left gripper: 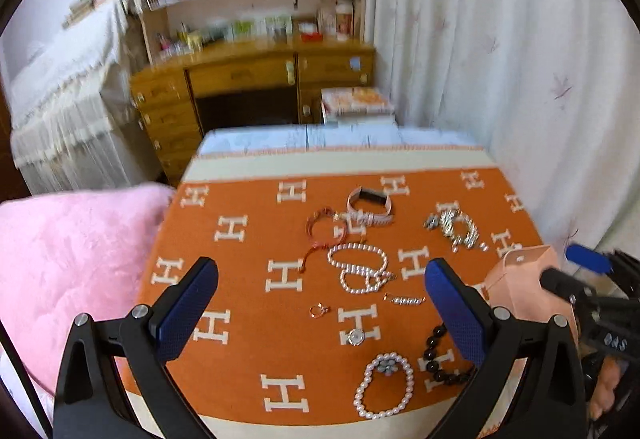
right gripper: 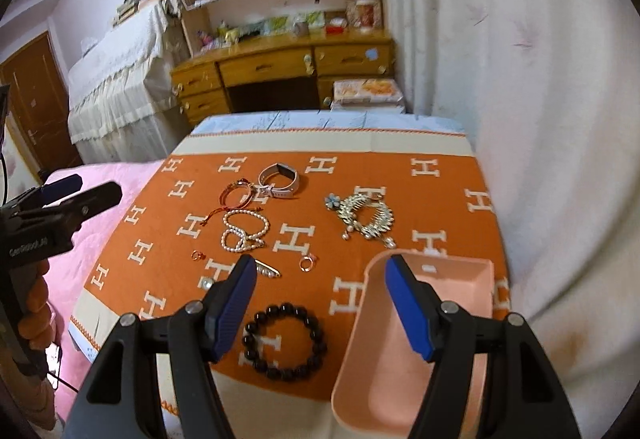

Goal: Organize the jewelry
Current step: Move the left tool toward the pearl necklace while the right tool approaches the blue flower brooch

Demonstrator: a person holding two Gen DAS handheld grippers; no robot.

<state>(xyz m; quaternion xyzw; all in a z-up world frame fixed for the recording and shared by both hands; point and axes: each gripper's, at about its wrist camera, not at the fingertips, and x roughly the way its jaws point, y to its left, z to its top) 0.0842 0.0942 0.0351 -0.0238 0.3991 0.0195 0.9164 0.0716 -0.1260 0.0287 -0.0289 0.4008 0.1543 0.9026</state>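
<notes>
Jewelry lies spread on an orange cloth [left gripper: 248, 239] with white H letters. In the left wrist view I see a pink watch [left gripper: 368, 207], a red cord bracelet [left gripper: 326, 227], a pearl necklace [left gripper: 360, 267], a silver hair comb [left gripper: 454, 227], a black bead bracelet [left gripper: 440, 359] and a pearl bracelet [left gripper: 386, 385]. My left gripper [left gripper: 320, 265] hangs open above them, holding nothing. My right gripper [right gripper: 320, 263] is open too. The black bead bracelet [right gripper: 285, 335] lies between its fingers. Its right finger overlaps the left rim of an empty pink tray [right gripper: 460, 279].
Small pieces lie mid-cloth: a ring [right gripper: 307, 263], a smaller ring [right gripper: 197, 255], a bar clip [right gripper: 268, 269] and a round crystal stud [left gripper: 355, 336]. A pink blanket [left gripper: 72, 263] borders the left side, a white curtain [right gripper: 540, 119] the right. A wooden desk [right gripper: 280, 67] stands beyond.
</notes>
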